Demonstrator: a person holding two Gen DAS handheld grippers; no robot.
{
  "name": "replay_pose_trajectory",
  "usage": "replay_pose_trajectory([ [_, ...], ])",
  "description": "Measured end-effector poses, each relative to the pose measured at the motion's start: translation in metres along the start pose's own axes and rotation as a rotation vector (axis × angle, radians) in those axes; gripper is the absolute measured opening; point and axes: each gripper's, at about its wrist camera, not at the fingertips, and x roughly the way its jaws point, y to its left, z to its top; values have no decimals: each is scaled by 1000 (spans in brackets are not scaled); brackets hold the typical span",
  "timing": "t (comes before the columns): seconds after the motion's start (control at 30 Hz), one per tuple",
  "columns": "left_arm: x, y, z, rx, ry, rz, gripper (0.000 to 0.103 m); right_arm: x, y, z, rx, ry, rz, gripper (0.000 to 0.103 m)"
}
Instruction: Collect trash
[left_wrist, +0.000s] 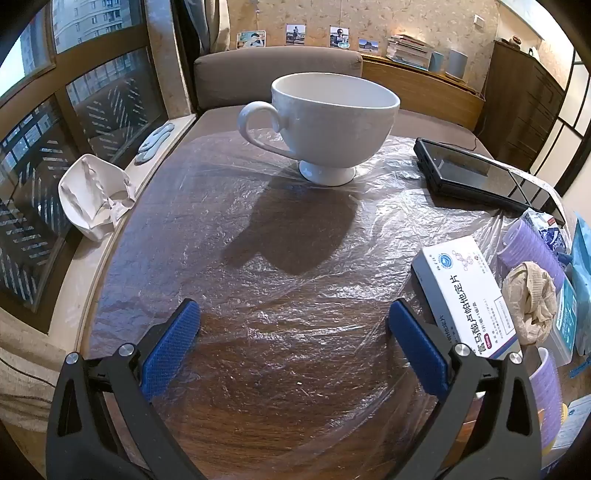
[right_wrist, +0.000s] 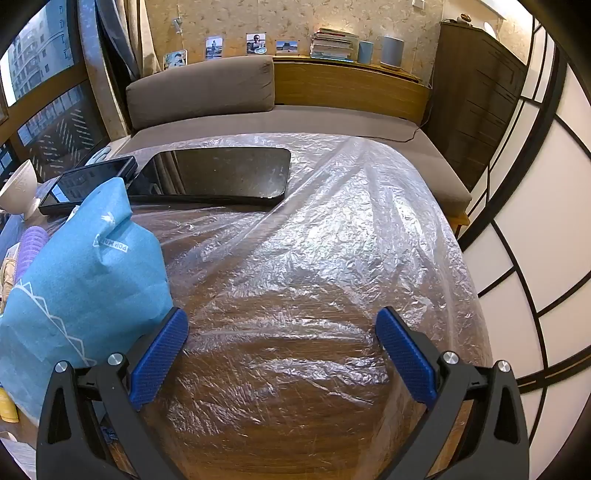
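A crumpled beige paper wad (left_wrist: 532, 299) lies at the right of the plastic-covered wooden table (left_wrist: 258, 295), beside a white medicine box (left_wrist: 465, 291). A crumpled white paper piece (left_wrist: 92, 192) rests on the window ledge at the left. A blue paper bag (right_wrist: 81, 280) stands just left of my right gripper. My left gripper (left_wrist: 293, 347) is open and empty above the table, in front of a white footed cup (left_wrist: 328, 125). My right gripper (right_wrist: 282, 354) is open and empty over the bare plastic sheet.
Two dark tablets (right_wrist: 218, 177) (left_wrist: 476, 173) lie at the table's back. Purple ribbed rolls (left_wrist: 528, 251) and small packets crowd the right side in the left wrist view. A brown sofa (right_wrist: 207, 92) runs behind the table. A paper screen (right_wrist: 535, 229) stands on the right.
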Motion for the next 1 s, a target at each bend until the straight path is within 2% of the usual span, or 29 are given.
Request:
replay_pose_trajectory([
  [1.0, -1, 0, 0, 0, -18, 0, 102, 0, 0, 0, 2, -13, 3, 99],
])
